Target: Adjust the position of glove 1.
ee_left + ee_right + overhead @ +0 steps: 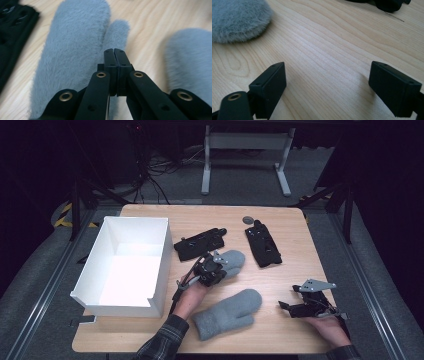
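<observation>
The table (150, 217) holds a white box (90, 275) and two grey mittens. The left gripper (115, 53) sits pressed together over the far mitten (72, 50), maybe pinching fluff. Lift slowly toward the box. The right gripper (327, 77) rests spread wide

Bare table (295, 270) lies open at centre right; the white box (125, 265) blocks the left, black gloves (200, 244) crowd the upper middle.

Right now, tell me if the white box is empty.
Empty: the white box shows only its bare floor; both grey mittens lie outside on the table.
</observation>
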